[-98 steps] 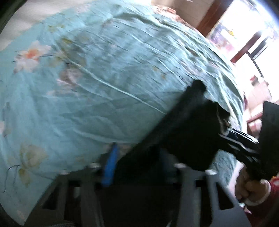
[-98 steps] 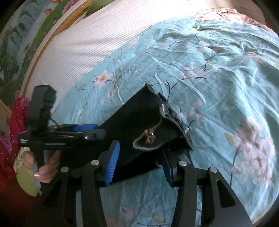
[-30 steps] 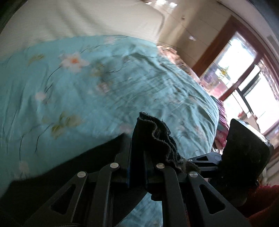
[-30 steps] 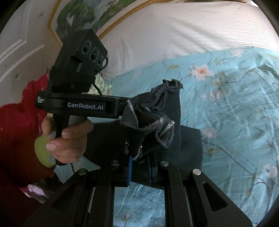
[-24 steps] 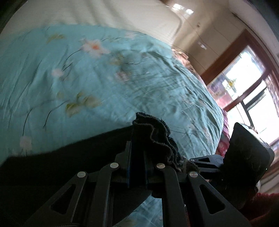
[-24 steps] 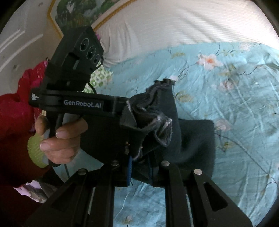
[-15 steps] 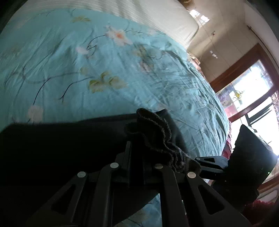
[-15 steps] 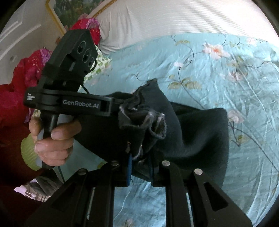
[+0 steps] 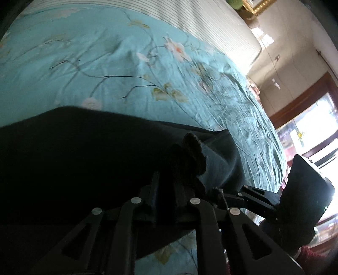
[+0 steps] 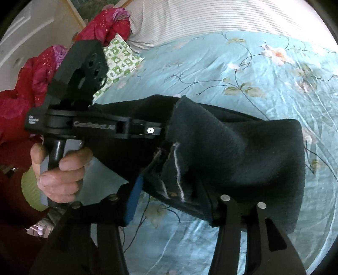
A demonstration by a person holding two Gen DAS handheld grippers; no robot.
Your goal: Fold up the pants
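Dark pants [image 9: 80, 152] lie folded over on the turquoise floral bedspread [image 9: 105, 69]; they also fill the middle of the right wrist view [image 10: 243, 152]. My left gripper [image 9: 166, 184] is shut on a bunched edge of the pants. My right gripper [image 10: 175, 190] has its jaws spread wide, with the pants' seamed edge lying loose between the blue pad [image 10: 133, 198] and the other finger. The left gripper's body shows in the right wrist view [image 10: 93, 124], held by a hand.
A striped white sheet [image 10: 211, 19] covers the head of the bed. Red clothing [image 10: 42, 72] and a green-patterned cloth [image 10: 120, 61] lie at the bed's left side. A window [image 9: 312, 131] is beyond the bed's far edge.
The pants edge has been carried over and lowered onto the bed. My right gripper, shut on the cloth half a second ago, has opened. My left gripper stays shut.
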